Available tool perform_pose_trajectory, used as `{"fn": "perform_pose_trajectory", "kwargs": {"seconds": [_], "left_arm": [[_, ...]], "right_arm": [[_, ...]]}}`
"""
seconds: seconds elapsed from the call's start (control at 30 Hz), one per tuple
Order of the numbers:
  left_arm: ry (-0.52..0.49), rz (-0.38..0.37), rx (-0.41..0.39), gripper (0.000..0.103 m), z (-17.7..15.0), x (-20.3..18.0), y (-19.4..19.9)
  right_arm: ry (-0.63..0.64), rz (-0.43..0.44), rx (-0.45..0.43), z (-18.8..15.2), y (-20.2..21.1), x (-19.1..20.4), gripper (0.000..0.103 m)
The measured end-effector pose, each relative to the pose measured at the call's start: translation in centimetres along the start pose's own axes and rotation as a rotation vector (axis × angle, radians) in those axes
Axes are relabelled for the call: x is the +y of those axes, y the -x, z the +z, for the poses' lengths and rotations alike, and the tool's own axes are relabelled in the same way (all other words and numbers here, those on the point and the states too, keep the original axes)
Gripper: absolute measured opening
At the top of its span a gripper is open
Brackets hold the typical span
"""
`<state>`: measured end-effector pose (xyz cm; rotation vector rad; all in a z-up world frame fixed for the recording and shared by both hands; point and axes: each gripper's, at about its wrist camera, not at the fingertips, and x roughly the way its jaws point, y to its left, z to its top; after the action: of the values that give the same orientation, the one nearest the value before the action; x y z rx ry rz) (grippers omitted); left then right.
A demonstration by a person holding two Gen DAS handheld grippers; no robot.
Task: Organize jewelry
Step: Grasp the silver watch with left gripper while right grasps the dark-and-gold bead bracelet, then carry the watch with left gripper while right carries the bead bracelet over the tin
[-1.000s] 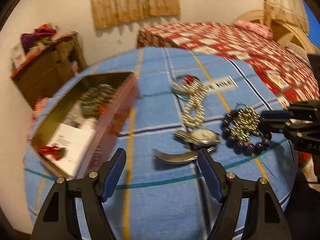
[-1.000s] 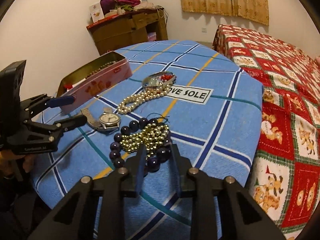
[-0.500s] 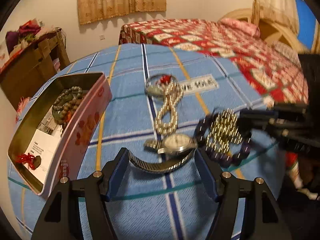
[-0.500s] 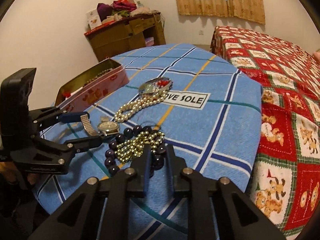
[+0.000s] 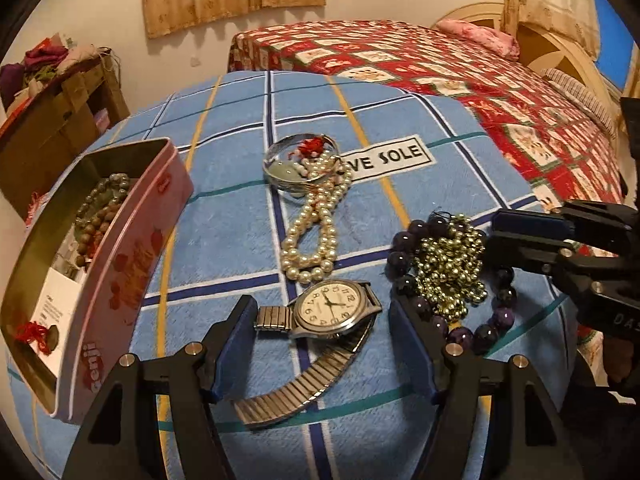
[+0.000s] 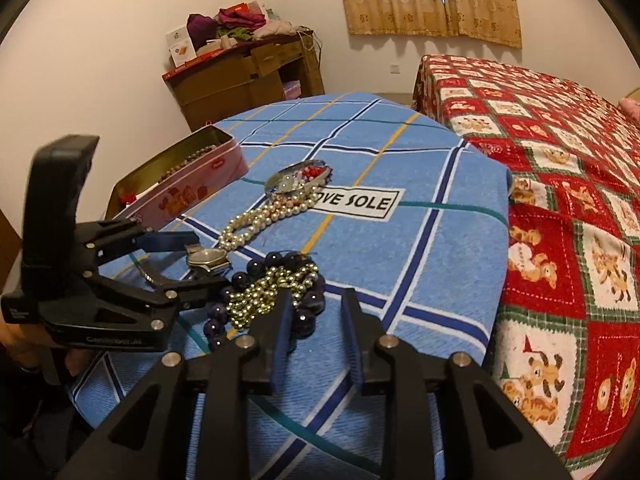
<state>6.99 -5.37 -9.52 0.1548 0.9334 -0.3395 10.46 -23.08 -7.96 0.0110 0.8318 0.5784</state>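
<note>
We see one open tin (image 5: 132, 264) near the left edge of the blue checked cloth (image 5: 240, 232), its pink wall printed with red figures. Inside it lie a string of brown and green beads (image 5: 98, 216), a white card (image 5: 60, 300) and a small red tassel (image 5: 34, 332) at the near end. There is one shallow glass dish (image 5: 298, 168) towards the middle of the cloth, beside the "SOLE" label (image 5: 390, 156); it holds a red trinket and a pale green stone, and one end of the pearl strand (image 5: 316, 232) lies over its rim. On the cloth itself we count one pearl strand, one watch (image 5: 332, 312) with a metal band, one bracelet of dark purple beads (image 5: 408, 280), and one heap of small gold beads (image 5: 450, 272) lying inside that bracelet's ring. The left gripper (image 5: 324, 344) stands wide, its jaws having just been closing a little, with the watch between the pads but neither pad pressing on it. The right gripper (image 6: 316, 320) sits at the near edge of the cloth; its jaws have just been opening and are parted narrowly, with nothing clamped, the left pad just beside the purple beads. The watch lies near the front edge of the cloth, between the tin and the bracelet.
</note>
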Motion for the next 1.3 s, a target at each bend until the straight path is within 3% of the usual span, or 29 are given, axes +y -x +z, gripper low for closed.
{"fn": "perform_pose_trajectory", "kwargs": {"seconds": [0.1,0.13,0.17,0.23,0.53,0.7,0.93,1.13,1.2,1.3], "left_arm": [[0.069,-0.052,-0.042,0.055,-0.1,1.4,1.0],[0.081,-0.068,-0.068,0.046,-0.1,1.8,1.5],[0.087,-0.086,-0.085,0.028,-0.1,2.0,2.1],[0.107,-0.083,-0.100,0.017,0.2,2.6,3.0],[0.154,-0.095,-0.105,0.015,-0.7,4.5,3.4],[0.175,-0.111,-0.167,0.014,-0.3,5.1,5.3],[0.180,-0.104,-0.218,0.014,0.2,5.7,7.3],[0.191,-0.109,-0.214,0.014,0.1,5.9,7.1],[0.196,-0.113,-0.211,0.014,0.0,6.0,6.9],[0.201,-0.116,-0.209,0.014,-0.3,6.1,6.8]], "right_arm": [[-0.002,0.000,-0.009,0.0,0.1,0.0,0.028],[-0.005,0.001,-0.012,0.1,0.2,-0.1,0.028],[-0.009,0.001,-0.018,0.2,0.4,-0.2,0.028],[-0.018,0.000,-0.025,0.4,0.6,-0.4,0.029],[-0.005,0.006,-0.018,1.2,0.4,-0.1,0.030],[0.001,0.015,-0.014,1.7,0.3,-0.1,0.036],[0.076,0.016,-0.003,2.6,-0.5,1.2,0.036],[0.114,0.022,0.061,3.3,-3.0,1.5,0.036],[0.135,0.029,0.076,3.1,-3.3,1.8,0.004],[0.121,0.042,0.042,3.1,-2.4,1.8,0.004]]}}
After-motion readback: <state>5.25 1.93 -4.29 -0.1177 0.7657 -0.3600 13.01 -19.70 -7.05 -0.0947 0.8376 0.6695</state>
